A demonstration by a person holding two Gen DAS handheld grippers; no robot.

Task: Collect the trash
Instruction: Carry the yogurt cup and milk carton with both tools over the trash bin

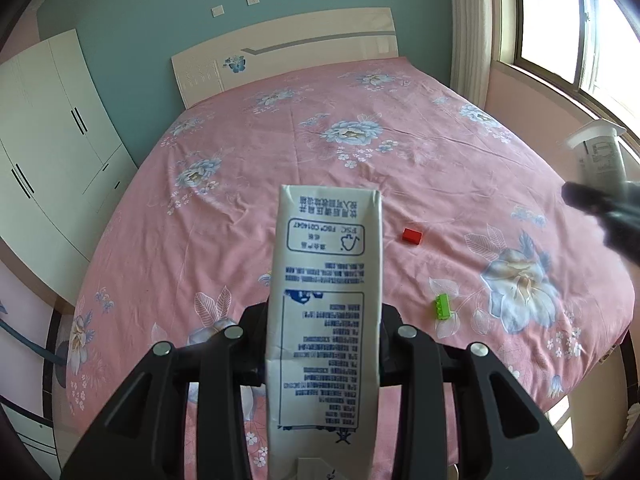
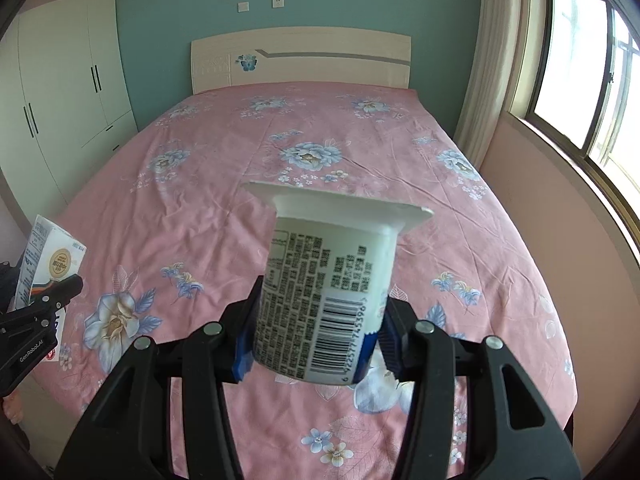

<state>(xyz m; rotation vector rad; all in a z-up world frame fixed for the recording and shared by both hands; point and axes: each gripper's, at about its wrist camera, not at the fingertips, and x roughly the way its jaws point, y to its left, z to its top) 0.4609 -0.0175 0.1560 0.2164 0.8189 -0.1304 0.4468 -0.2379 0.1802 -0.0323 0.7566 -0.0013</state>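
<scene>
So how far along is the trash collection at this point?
Both pieces are picked up: left gripper holds the milk carton, right gripper the yogurt cup. Left: dropping them in a bin, none visible. The red block and green block remain on the bed.

The left gripper (image 1: 322, 344) points forward and downward, its black jaws closed against the two narrow sides of a tall white milk carton (image 1: 326, 300) that sticks out ahead between them. The right gripper (image 2: 318, 332) is tilted downward likewise, its blue-padded jaws pressed on opposite sides of a white yogurt cup (image 2: 328, 280), held with its rim pointing away. Each gripper shows at the edge of the other's view, the two well apart.
</scene>
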